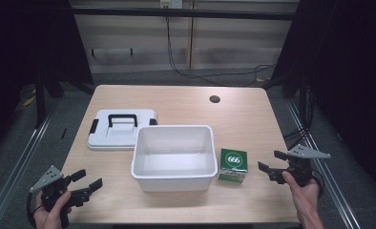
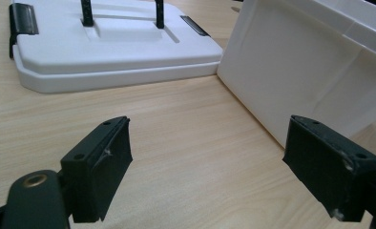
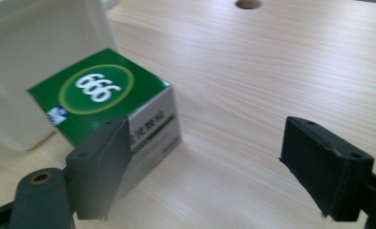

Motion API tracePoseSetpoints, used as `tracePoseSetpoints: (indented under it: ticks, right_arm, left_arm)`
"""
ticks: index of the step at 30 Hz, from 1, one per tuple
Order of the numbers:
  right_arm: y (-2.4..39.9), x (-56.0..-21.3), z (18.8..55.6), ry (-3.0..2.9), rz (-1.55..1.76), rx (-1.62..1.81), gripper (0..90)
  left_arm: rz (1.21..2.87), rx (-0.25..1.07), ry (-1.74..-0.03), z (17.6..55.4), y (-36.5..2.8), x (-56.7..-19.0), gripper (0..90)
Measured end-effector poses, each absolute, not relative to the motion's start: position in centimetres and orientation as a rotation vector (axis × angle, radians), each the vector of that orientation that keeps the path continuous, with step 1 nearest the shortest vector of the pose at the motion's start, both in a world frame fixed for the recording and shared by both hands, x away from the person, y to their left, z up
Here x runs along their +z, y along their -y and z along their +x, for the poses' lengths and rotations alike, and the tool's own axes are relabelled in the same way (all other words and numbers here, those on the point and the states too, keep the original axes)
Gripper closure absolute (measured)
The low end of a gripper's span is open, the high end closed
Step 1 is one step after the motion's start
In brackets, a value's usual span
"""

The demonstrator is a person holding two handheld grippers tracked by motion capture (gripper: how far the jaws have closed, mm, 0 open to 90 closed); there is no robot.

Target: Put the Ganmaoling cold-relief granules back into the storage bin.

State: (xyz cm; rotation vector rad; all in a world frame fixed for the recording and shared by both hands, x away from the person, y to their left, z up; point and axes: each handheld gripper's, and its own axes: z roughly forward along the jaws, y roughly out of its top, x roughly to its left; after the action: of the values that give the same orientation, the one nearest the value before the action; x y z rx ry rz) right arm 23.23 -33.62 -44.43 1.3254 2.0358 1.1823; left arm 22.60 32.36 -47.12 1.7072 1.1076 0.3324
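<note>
While nothing is yet held, the work shown looks like packing the box into the tub and closing it.

Stage: the very start, by my judgement; no grasp made, nothing inside the tub, the lid off.

Right gripper [image 1: 267, 161]: jaws spread wide and empty, aimed at the small green-topped cardboard box marked 666 [image 1: 234, 163]; in the right gripper view that box [image 3: 110, 108] sits just ahead of the left-hand jaw, not between the two.

Box position: on the light wooden table [image 1: 243, 119], just beside the right wall of the open white rectangular plastic tub [image 1: 172, 157], close to touching it.

Left gripper [image 1: 87, 182]: jaws likewise parted with nothing between them, near the table's front left corner, facing the tub wall [image 2: 300, 71].

Lid: the flat white plastic lid with black handle and clips [image 1: 120, 129] lies behind the tub's left corner, against it.

Left to do: close on the box, lift it over the rim, set it inside, then probably fit the lid.
</note>
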Motion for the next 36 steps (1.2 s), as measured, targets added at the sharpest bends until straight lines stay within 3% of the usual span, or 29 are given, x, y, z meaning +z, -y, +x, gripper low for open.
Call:
tracePoseSetpoints:
  ticks: [6,27,36]
  right_arm:
    - [34.0,-44.4,23.0,-2.097,1.282,1.252,13.3]
    - [32.4,-40.8,22.3,-2.154,1.100,1.315,13.5]
    - [31.0,-39.4,24.1,-2.282,1.021,1.228,13.6]
  left_arm:
    - [1.710,0.338,-1.109,22.5,-32.3,-47.2,15.9]
    - [1.716,0.344,-1.104,22.8,-32.2,-47.1,16.2]
    - [1.711,0.341,-1.103,22.7,-32.2,-47.1,16.3]
